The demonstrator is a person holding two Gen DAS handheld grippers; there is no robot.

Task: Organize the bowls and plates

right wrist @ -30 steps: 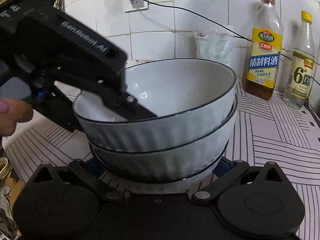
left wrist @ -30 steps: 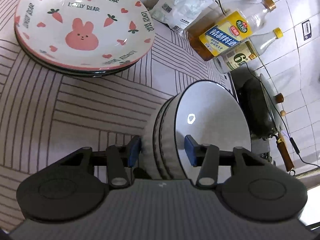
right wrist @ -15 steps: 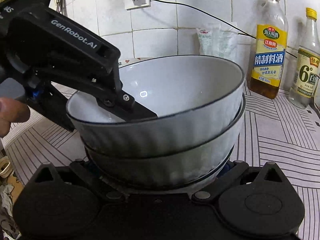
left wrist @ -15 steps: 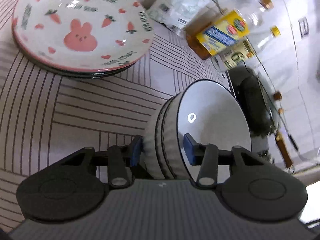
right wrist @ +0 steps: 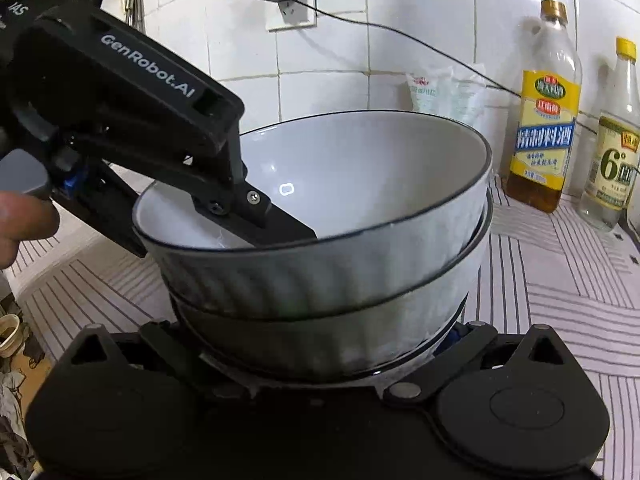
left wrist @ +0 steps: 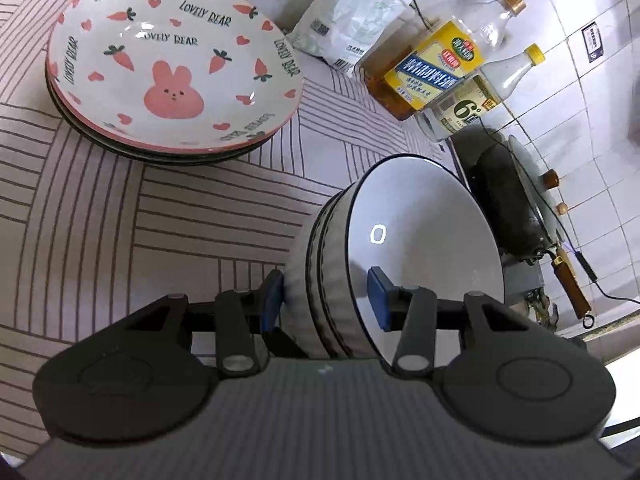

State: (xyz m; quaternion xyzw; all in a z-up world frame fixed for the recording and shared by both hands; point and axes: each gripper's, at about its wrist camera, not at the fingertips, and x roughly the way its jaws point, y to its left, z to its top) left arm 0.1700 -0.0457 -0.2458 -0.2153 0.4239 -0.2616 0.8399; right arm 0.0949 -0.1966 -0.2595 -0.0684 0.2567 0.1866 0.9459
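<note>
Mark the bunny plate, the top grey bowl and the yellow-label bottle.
bunny plate (left wrist: 172, 92): left wrist view, pink rabbit at centre.
top grey bowl (right wrist: 360, 176): right wrist view, inner wall.
yellow-label bottle (right wrist: 544, 132): right wrist view, label.

Left gripper (left wrist: 326, 296) clamps the stacked bowls' (left wrist: 400, 248) rims beside bunny plates (left wrist: 172, 68).

The right gripper (right wrist: 320, 354) shows only its body in the right wrist view; the stacked bowls (right wrist: 320, 280) cover its jaws, so whether the pads press the lowest bowl cannot be told. The bowls' bases are hidden too, so contact with the tabletop (right wrist: 560, 288) stays unclear. In the left wrist view, the left gripper (left wrist: 326, 300) straddles the stack's wall, yet its outer pad's contact is hard to judge. The plates under the rabbit plate (left wrist: 172, 68) show only as dark rims. A person's hand (right wrist: 20, 224) is cut off at the frame's left edge. Small print on the bottles (right wrist: 544, 120) is unreadable.
</note>
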